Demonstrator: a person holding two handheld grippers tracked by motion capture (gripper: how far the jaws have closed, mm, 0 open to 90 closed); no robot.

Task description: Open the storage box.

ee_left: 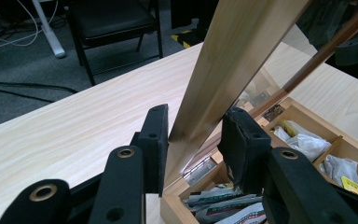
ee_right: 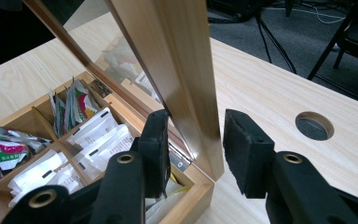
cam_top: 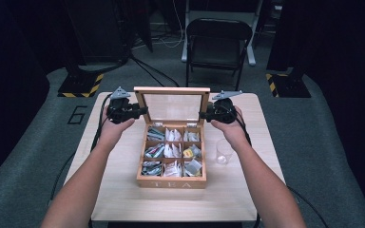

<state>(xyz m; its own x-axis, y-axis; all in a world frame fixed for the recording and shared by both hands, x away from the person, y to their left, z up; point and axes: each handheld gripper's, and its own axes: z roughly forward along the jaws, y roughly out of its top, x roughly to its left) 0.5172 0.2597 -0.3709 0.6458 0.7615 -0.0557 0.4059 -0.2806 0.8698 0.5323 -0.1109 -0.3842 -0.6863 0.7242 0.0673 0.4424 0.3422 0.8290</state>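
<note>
Your left gripper [cam_top: 141, 111] clamps the left edge of the upright lid [cam_top: 172, 106], upper centre of the frame; your right gripper [cam_top: 203, 114] straddles its right edge, not yet pressing, both equally near

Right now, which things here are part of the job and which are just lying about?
In the job:
- tea box
- its glass lid, upright, side frames between the jaws of the left gripper and the right gripper

Lying about:
- clear cup on the table
- folding chair behind
</note>
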